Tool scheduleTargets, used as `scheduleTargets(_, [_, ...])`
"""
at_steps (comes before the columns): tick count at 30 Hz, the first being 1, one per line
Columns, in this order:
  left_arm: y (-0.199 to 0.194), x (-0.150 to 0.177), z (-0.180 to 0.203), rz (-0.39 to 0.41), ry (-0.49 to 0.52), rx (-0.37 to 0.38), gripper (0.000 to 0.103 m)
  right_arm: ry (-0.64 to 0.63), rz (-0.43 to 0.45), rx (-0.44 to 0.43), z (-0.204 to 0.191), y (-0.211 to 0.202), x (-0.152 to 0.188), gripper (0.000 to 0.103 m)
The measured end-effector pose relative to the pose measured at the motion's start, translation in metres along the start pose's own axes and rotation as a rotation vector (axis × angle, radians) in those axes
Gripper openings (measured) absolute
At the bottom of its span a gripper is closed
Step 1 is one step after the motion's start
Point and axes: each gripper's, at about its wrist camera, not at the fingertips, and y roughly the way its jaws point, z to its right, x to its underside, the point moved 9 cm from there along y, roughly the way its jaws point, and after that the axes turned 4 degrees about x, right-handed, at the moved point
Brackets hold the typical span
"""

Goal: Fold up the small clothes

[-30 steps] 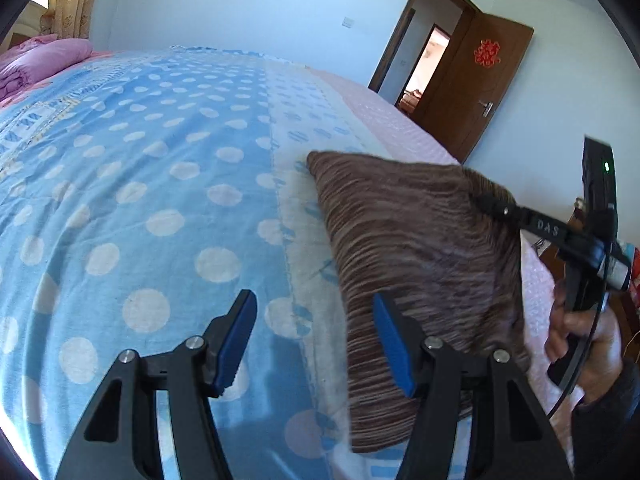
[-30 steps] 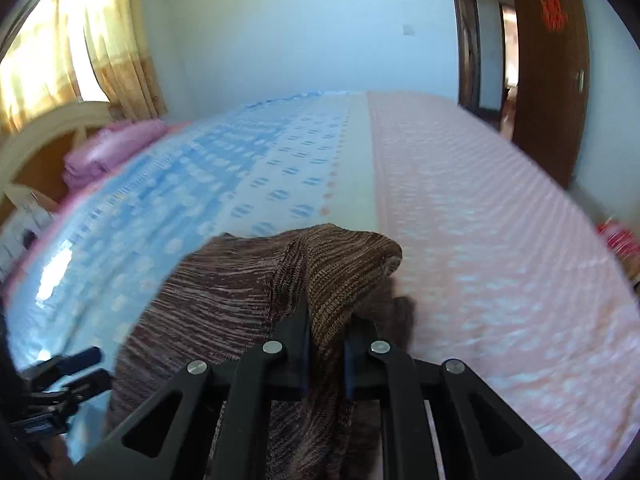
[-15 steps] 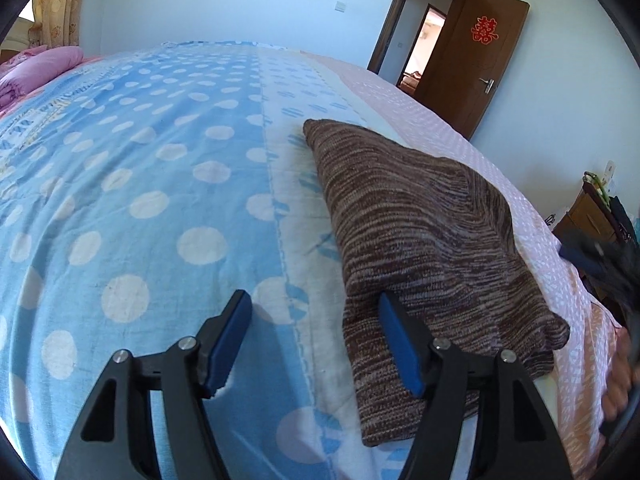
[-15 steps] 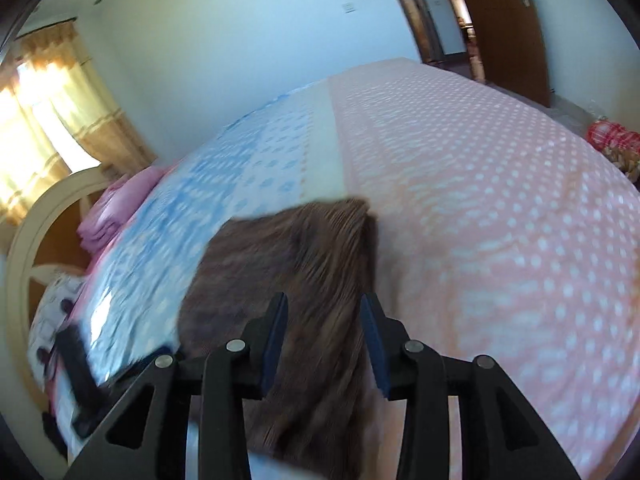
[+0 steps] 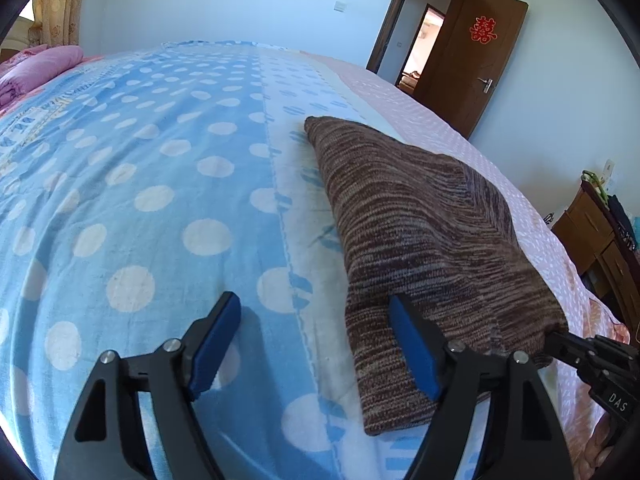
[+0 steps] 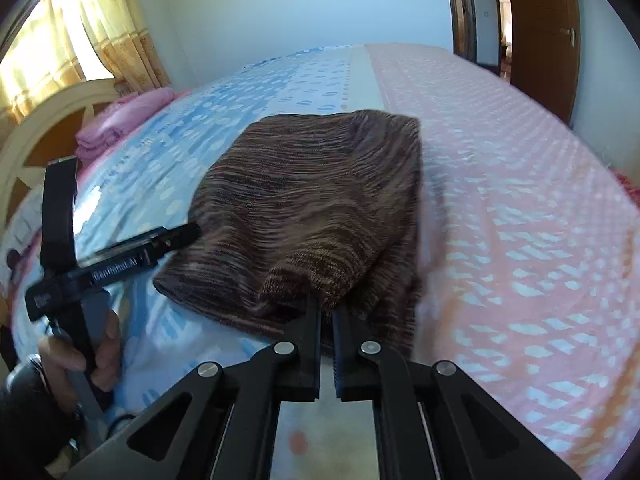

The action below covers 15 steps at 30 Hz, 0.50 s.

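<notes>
A brown striped knit garment [image 5: 428, 240] lies folded on the bed, over the pale strip between the blue dotted and pink parts of the cover. My left gripper [image 5: 316, 332] is open at its near left edge, its right finger over the knit. In the right wrist view my right gripper [image 6: 326, 304] is shut on the garment's [image 6: 312, 200] near edge and pinches a small ridge of knit. The left gripper [image 6: 180, 236] shows there at the garment's left side. The right gripper [image 5: 560, 344] shows at the garment's near right corner in the left wrist view.
The bed cover is blue with white dots [image 5: 140, 200] on the left and pink [image 6: 520, 200] on the right. Pink bedding [image 5: 36, 68] lies at the headboard. A brown door [image 5: 472, 68] stands open. A wooden cabinet [image 5: 600, 248] stands right of the bed.
One second ago my right gripper held the garment up; it then opened and let go. Now it is shut again on the garment's near edge. The left gripper stayed open in place.
</notes>
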Motion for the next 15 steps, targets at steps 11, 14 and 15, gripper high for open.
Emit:
scheduleTargets(11, [-0.006, 0.010, 0.001, -0.027, 0.065, -0.056, 0.082, 0.146, -0.072, -0.016, 0.044, -0.003, 0.028, 0.026])
scheduleTargets(14, [-0.015, 0.011, 0.001, -0.024, 0.093, -0.086, 0.082, 0.146, 0.011, 0.038, 0.056, -0.029, 0.017, 0.026])
scheduleTargets(15, [-0.018, 0.007, 0.002, -0.014, 0.102, -0.094, 0.082, 0.151, 0.051, 0.033, 0.057, -0.038, 0.007, 0.026])
